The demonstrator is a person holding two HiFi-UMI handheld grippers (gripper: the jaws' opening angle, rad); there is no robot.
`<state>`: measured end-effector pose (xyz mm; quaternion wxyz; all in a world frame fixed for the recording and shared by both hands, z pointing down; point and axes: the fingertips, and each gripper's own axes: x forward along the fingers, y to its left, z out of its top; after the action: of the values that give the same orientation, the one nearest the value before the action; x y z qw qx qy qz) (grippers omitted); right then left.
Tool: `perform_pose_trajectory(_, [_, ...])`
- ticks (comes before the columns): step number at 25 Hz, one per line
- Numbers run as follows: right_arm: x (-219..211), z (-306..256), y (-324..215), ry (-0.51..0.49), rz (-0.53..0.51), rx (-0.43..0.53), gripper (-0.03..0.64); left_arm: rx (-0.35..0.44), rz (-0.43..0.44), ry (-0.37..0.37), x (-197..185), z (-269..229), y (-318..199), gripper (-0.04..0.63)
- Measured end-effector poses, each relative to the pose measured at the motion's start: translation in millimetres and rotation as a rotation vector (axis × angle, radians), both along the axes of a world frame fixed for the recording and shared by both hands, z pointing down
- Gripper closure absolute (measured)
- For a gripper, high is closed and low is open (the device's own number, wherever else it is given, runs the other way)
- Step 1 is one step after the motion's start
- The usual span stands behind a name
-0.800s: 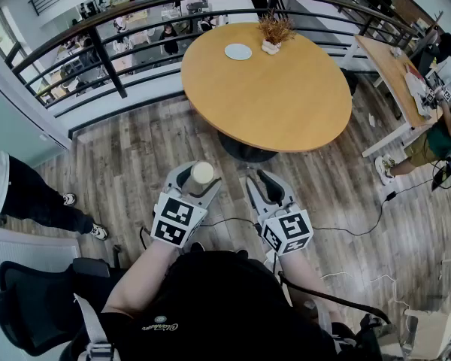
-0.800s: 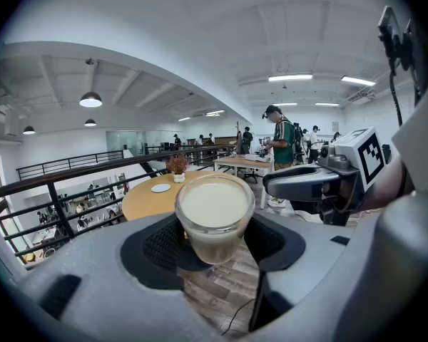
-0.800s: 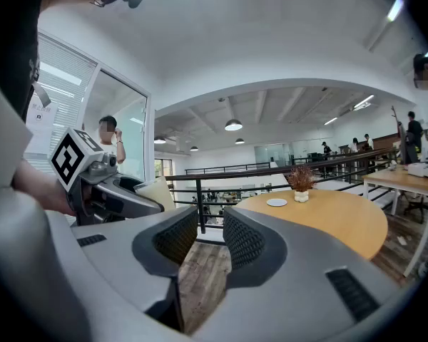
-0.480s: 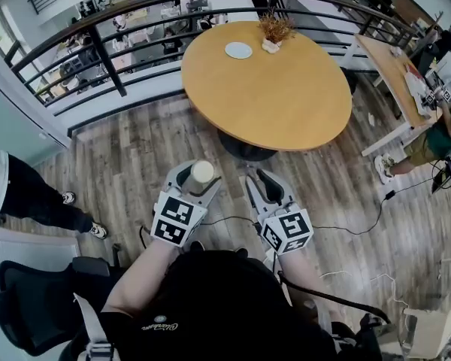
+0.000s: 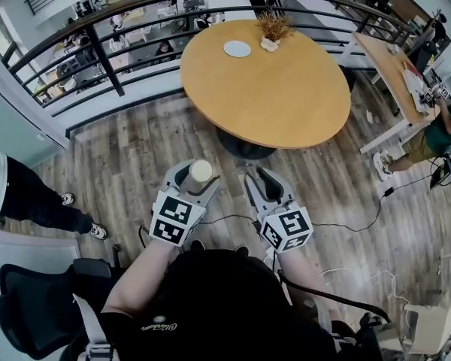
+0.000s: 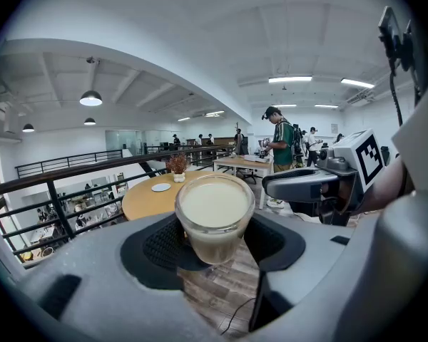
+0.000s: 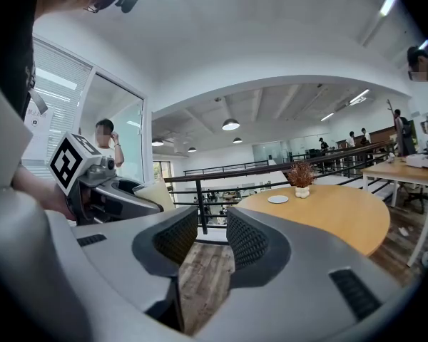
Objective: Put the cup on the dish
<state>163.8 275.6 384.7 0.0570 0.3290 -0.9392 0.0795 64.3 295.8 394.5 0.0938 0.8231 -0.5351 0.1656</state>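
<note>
1. While the left gripper (image 5: 194, 177) rides at the left of the head view, its jaws stand wide and pinch the cup (image 6: 214, 219) by its sides. The cup is upright, full of a pale drink, and held over the wood floor close in front of the person.
2. Ahead and slightly to the right, the dish (image 5: 237, 48) lies on the far part of the round table (image 5: 286, 104), beside a small potted plant (image 5: 271, 32). Cup and dish are well apart.
3. Further right, the right gripper (image 5: 260, 183) hangs level with the left one, its jaws a narrow gap apart with only floor between them.
4. Over the last moment almost nothing has shifted. Both grippers keep their pose and grip, and the table has only slid a touch in the head view, which suggests a slight turn or step. I judge the carry has barely begun. The whole approach to the table is still to come, and the full cup calls for a level hand.
</note>
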Motion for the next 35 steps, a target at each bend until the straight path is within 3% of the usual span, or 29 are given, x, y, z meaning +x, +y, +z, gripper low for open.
perform_pose_trajectory(7, [-17,12,2,0.014,-0.01,-0.047,0.508,-0.01,-0.001,0.035,-17,10,2,0.336])
perform_pose_trajectory(20, [-86,18,18,0.081,-0.01,-0.045,0.506,-0.016,-0.01,0.095,-97,23,17,0.336])
perform_pose_trajectory(35, [-115,17,-17,0.049,-0.016,-0.003,0.507,0.022,-0.017,0.062,-128,18,-8,0.335])
